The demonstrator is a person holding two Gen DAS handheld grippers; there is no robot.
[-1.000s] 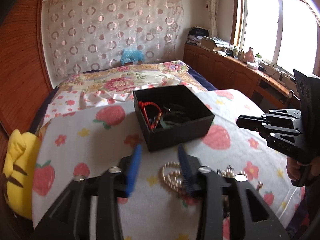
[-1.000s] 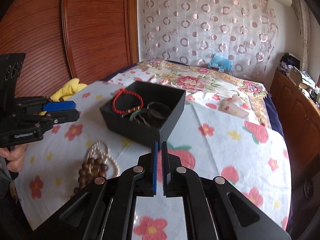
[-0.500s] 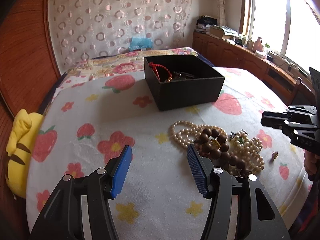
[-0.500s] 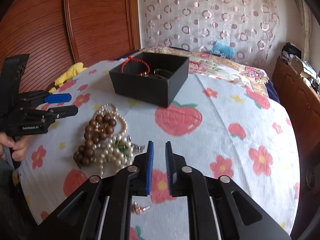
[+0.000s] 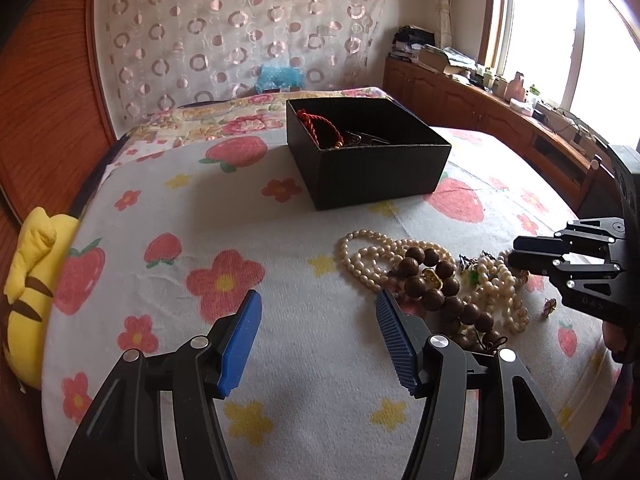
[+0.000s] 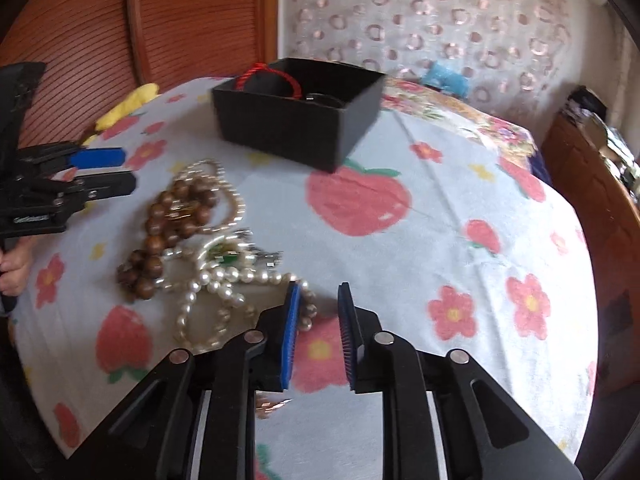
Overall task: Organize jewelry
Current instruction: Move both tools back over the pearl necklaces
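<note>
**Both grippers over the jewelry pile, nothing gripped**

My left gripper (image 5: 318,300) hangs with its blue-padded jaws spread wide over bare cloth, empty. Just to its right lies the tangle of jewelry: a cream pearl necklace (image 5: 362,254) looped on the strawberry-and-flower printed bedspread (image 5: 192,216), with a strand of round brown wooden beads (image 5: 434,280) lying across it. The right pad's tip sits close against the nearest beads; I cannot tell whether it touches them.

My right gripper (image 6: 318,300) has its jaws parted only a little, with nothing between them. Its left pad's tip is right beside a loop of pearls. A small gold earring (image 5: 549,306) lies apart from the pile, near that gripper.

The open black cardboard box (image 5: 376,178) stands farther back on the bedspread, well apart from the pile. A red cord bracelet (image 5: 320,124) leans inside it against the wall.
</note>
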